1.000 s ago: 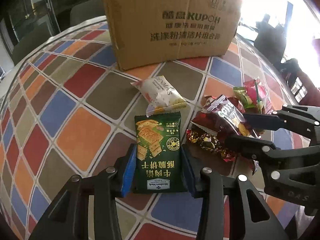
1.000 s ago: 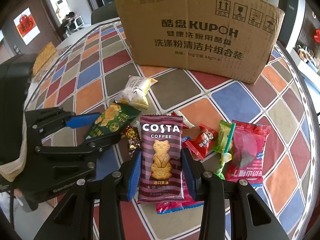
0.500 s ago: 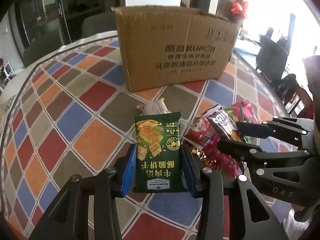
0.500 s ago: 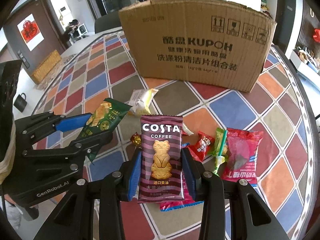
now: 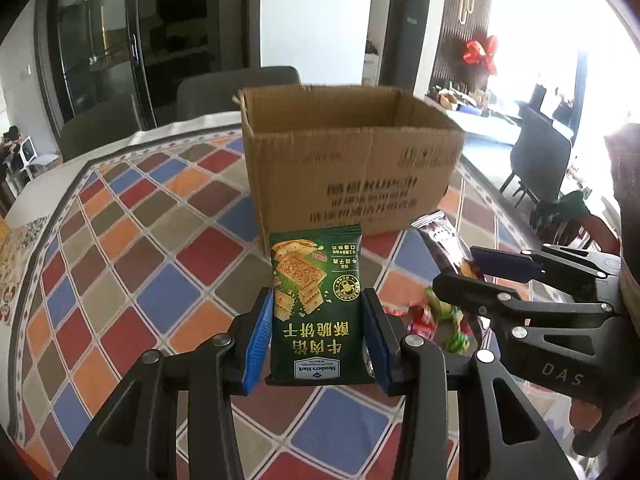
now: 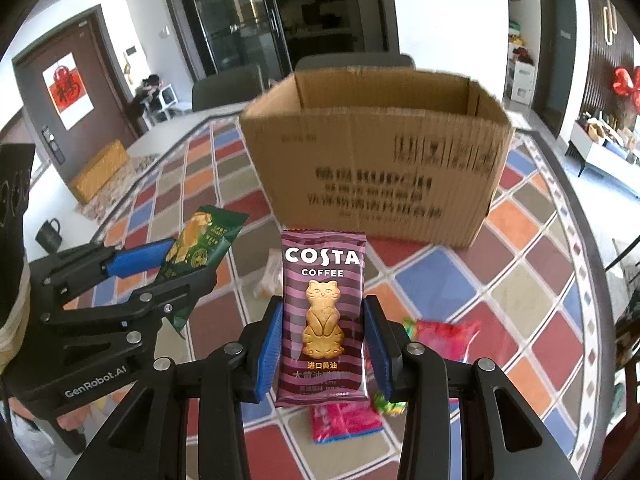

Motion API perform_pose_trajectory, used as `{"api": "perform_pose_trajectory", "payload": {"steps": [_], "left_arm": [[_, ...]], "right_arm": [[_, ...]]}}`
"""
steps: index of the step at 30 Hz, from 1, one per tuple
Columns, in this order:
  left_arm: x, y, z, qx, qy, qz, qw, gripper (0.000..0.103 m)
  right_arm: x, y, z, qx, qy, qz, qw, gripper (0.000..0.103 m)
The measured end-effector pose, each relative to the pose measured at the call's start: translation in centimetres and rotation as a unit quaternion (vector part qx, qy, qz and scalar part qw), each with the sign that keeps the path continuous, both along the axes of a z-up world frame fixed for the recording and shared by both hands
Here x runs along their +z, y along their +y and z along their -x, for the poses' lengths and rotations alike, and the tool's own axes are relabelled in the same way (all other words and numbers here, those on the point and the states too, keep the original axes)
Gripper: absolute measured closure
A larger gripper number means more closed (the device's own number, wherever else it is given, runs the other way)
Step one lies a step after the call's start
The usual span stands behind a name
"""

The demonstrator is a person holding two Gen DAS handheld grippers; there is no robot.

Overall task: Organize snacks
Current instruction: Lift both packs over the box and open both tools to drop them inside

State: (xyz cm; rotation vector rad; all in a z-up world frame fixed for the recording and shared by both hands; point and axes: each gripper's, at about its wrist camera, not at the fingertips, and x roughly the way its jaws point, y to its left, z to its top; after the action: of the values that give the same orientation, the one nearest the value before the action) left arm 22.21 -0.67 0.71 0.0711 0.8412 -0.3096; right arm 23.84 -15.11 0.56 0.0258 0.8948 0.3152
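Above table, left claw [image 5: 318, 336] clamping green packet [image 5: 316, 308]

grey chairs [image 5: 240, 88], dark glass doors [image 6: 240, 20], bright window [image 5: 560, 60]

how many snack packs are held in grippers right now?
2: green cracker packet in the left gripper, purple Costa cat-biscuit packet in the right gripper. Others lie on the table.

Each scene is viewed from a fisheye camera mounted behind a gripper's two black fingers, directed forward and downward over the round table with a chequered multicoloured cloth [image 5: 168, 248]. The open brown cardboard box [image 5: 352, 168] is seen ahead in both views, quite near. The left view is placed to the left of the right one; each neighbouring gripper is caught at the side.
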Motion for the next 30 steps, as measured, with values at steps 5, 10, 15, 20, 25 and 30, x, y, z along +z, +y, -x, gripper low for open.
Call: {"api": "perform_pose_trajectory", "payload": {"steps": [5, 10, 15, 20, 25, 30], "left_arm": [[2.0, -0.3, -1.2, 0.005, -0.018, 0.007, 0.9998, 0.06], [4.1, -0.7, -2.5, 0.007, -0.036, 0.011, 0.9993, 0.06], [5.4, -1.1, -4.0, 0.005, -0.042, 0.016, 0.999, 0.06], [5.8, -1.4, -6.1, 0.007, -0.033, 0.023, 0.9992, 0.06], [6.2, -1.6, -8.5, 0.013, -0.022, 0.025, 0.9994, 0.06], [6.9, -1.6, -11.1, 0.022, -0.023, 0.019, 0.9993, 0.06]], "right_arm": [[2.1, -0.5, -0.9, -0.009, -0.026, -0.005, 1.0, 0.063], [4.3, -1.0, -2.3, -0.016, -0.05, -0.009, 0.999, 0.063], [6.1, -1.3, -3.8, -0.02, -0.064, -0.015, 0.998, 0.063], [7.2, -1.6, -5.9, -0.021, -0.067, -0.012, 0.997, 0.063], [7.7, -2.1, -8.0, -0.028, -0.061, -0.012, 0.998, 0.063], [7.9, -2.3, -10.8, -0.036, -0.053, -0.004, 0.998, 0.063]]}}
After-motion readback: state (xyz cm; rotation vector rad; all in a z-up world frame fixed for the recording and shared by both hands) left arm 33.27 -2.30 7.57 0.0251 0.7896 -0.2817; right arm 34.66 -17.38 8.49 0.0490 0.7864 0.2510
